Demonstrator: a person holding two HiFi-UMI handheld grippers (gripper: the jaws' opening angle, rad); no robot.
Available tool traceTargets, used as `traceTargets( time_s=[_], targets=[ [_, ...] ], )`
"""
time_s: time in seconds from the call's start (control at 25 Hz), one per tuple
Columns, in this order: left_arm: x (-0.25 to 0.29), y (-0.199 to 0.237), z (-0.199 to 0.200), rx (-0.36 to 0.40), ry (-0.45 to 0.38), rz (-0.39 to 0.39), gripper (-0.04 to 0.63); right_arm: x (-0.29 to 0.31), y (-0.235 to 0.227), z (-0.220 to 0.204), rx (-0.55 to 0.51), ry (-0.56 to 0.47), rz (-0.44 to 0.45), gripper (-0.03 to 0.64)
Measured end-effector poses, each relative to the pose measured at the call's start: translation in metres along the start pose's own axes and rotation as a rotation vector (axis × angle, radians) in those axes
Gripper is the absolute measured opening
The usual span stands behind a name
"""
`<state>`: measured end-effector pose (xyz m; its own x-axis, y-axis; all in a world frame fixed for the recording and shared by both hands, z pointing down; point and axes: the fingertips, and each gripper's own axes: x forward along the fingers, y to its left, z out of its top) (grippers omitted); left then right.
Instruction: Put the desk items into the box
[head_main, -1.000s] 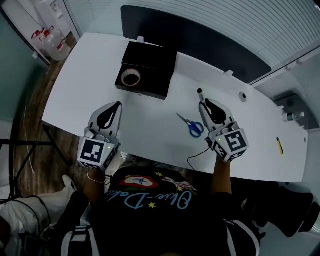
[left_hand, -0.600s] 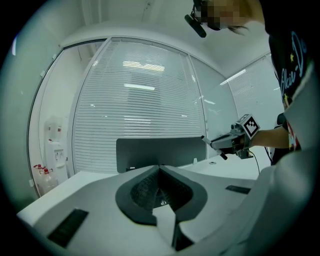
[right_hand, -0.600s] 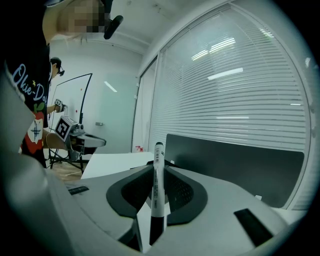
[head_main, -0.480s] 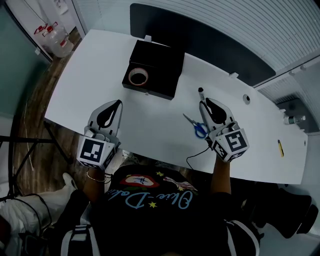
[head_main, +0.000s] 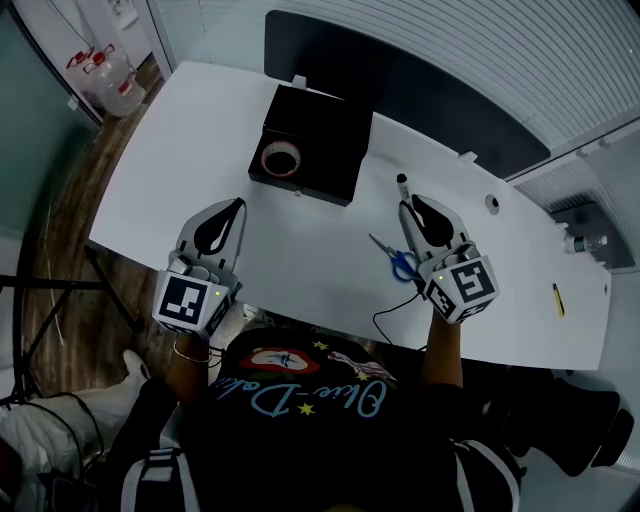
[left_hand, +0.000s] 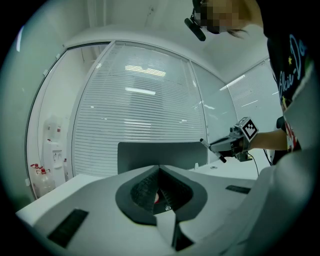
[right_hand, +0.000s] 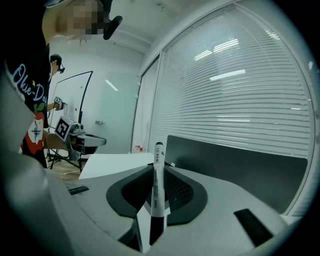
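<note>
A black box (head_main: 325, 150) stands open at the far middle of the white desk (head_main: 170, 150), with a roll of tape (head_main: 280, 158) inside its left end. My right gripper (head_main: 408, 207) is shut on a black-and-white marker (head_main: 402, 188), which stands up between the jaws in the right gripper view (right_hand: 158, 185). Blue-handled scissors (head_main: 396, 260) lie on the desk just left of that gripper. My left gripper (head_main: 233, 209) hovers near the front edge, jaws together with nothing held; the left gripper view shows the tips meeting (left_hand: 159, 169).
A dark panel (head_main: 420, 85) runs along the desk's far edge. A small yellow item (head_main: 557, 298) lies at the far right, and a round cable hole (head_main: 491, 203) sits right of the marker. A thin cable (head_main: 392, 315) trails at the front edge. Water jugs (head_main: 112, 80) stand on the floor left.
Both grippers have drifted a little forward over the desk, so the box and scissors sit slightly closer to them. The marker stays gripped; the jaws have not changed.
</note>
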<state>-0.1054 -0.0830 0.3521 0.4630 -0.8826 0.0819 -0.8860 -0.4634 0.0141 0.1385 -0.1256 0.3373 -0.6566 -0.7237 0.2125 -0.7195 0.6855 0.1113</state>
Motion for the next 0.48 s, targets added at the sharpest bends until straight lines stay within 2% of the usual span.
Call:
traceTargets(
  time_s=[0.48],
  targets=[
    [-0.01,0.024,-0.001,-0.003,-0.01,-0.003,-0.005,0.023,0.015,0.014,-0.028,-0.01,0.003,0.069]
  ],
)
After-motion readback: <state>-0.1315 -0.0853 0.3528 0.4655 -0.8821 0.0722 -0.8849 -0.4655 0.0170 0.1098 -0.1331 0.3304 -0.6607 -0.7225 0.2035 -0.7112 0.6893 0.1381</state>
